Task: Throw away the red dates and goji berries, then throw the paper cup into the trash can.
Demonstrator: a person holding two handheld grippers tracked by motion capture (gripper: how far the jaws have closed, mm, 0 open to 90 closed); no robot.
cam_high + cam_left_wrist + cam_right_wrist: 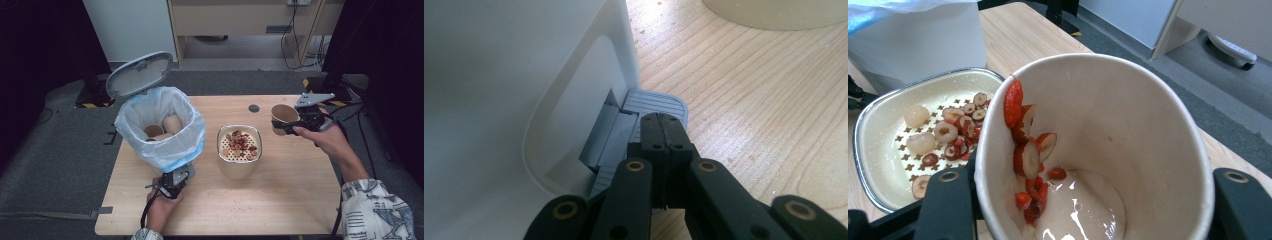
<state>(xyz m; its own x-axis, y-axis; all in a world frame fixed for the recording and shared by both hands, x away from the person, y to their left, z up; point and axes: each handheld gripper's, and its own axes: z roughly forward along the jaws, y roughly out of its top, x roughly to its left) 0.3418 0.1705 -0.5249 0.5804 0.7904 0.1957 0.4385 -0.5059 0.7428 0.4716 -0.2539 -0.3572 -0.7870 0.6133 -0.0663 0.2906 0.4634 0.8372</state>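
A brown paper cup (283,116) hangs tilted above the table's right side, with my right gripper (295,125) shut on it. In the right gripper view the cup (1128,125) holds red fruit slices stuck to its wall and milky liquid at the bottom, and my right gripper (1093,200) clamps its sides. A cream strainer bowl (222,150) with fruit pieces stands mid-table. My left gripper (175,181) is shut, and in its own view the left gripper (664,122) rests its tips on the grey pedal (659,102) of the white bin (499,100). The bin's lid (139,74) stands open.
The bin's blue-white bag (150,107) holds paper cups (172,122). A small black round spot (254,108) marks the wooden table (280,200) behind the bowl. Grey carpet surrounds the table, and cables and a black stand lie at the far right.
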